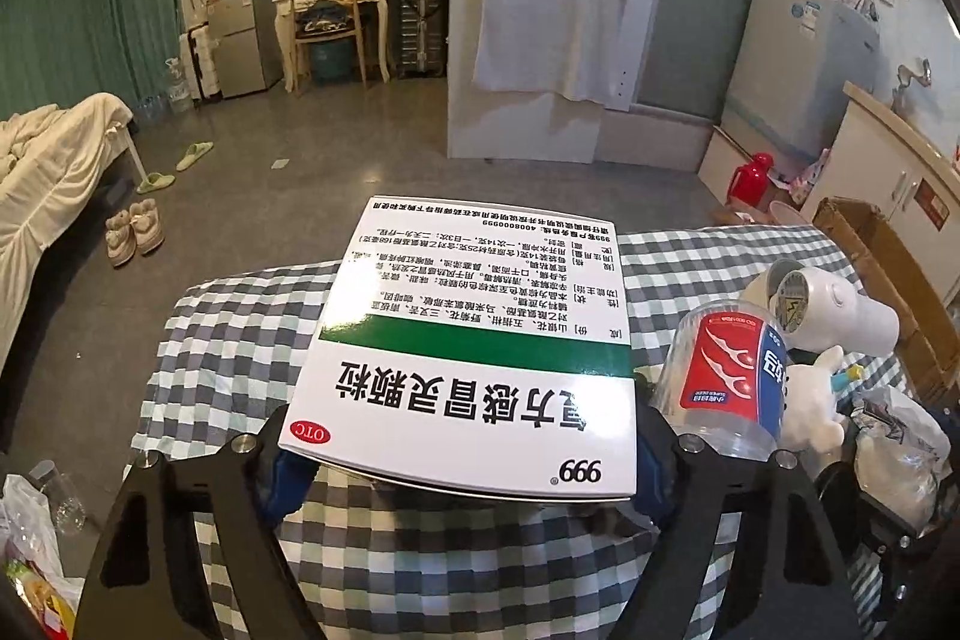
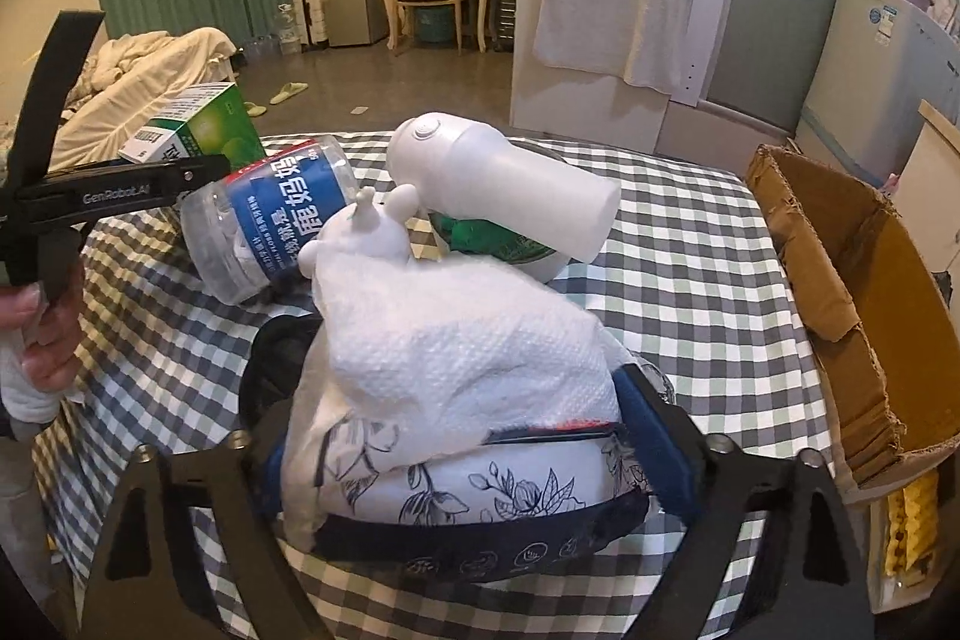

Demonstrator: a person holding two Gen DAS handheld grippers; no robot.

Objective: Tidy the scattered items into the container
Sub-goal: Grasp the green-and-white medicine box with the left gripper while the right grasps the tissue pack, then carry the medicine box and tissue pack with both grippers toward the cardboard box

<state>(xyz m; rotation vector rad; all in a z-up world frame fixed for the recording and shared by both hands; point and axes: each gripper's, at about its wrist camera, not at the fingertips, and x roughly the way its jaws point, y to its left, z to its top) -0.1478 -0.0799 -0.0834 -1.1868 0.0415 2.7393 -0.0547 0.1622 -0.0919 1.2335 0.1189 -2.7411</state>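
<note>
Holding the medicine box (image 1: 474,358) by its two side edges, the left tool (image 1: 462,454) is seen at 6 o'clock of its view; the box is light and stiff cardboard, best taken so. The tissue pack (image 2: 468,400) (soft, easily crushed) is clamped across its middle by the right tool (image 2: 474,466), above the counter (image 2: 690,280). The cardboard box (image 2: 864,316), at 3 o'clock, is judged the container; nothing is seen inside it.
</note>
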